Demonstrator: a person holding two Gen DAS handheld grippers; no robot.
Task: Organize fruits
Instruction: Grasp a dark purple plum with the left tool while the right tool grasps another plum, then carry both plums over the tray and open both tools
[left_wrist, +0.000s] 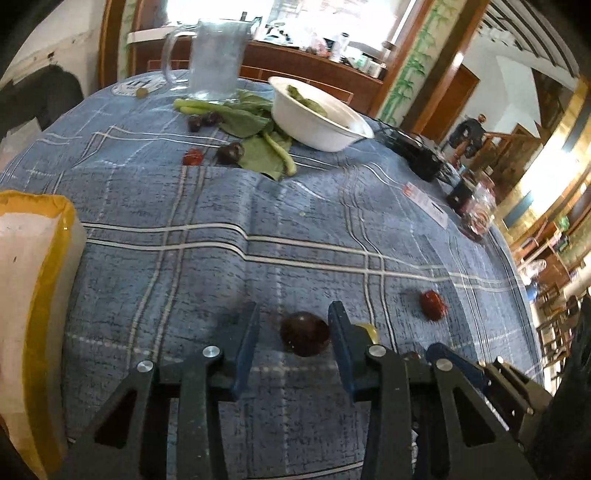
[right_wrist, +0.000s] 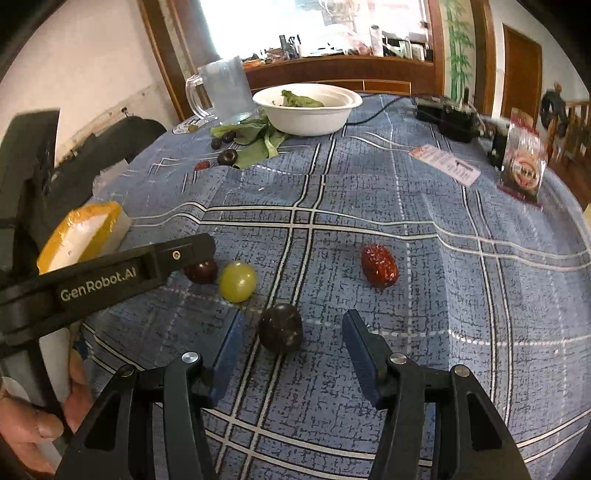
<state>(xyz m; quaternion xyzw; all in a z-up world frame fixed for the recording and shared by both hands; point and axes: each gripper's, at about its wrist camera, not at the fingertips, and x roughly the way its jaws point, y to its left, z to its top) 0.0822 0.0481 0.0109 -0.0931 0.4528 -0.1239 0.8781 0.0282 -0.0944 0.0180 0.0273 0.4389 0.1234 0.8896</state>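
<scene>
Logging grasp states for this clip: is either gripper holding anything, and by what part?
Nothing is held. The left gripper is open around a dark round plum; the right gripper is open around a dark purple fruit on the tablecloth.

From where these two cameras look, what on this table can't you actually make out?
- Yellow-green round grape: left wrist view, mostly behind the left gripper's blue finger.
- Dark round fruit: right wrist view, partly covered by that gripper's black body.
- White bowl: greens inside, low rim hides anything else.
- Printed card: text too small.
- Yellow-edged pack: cut by left edge.
</scene>
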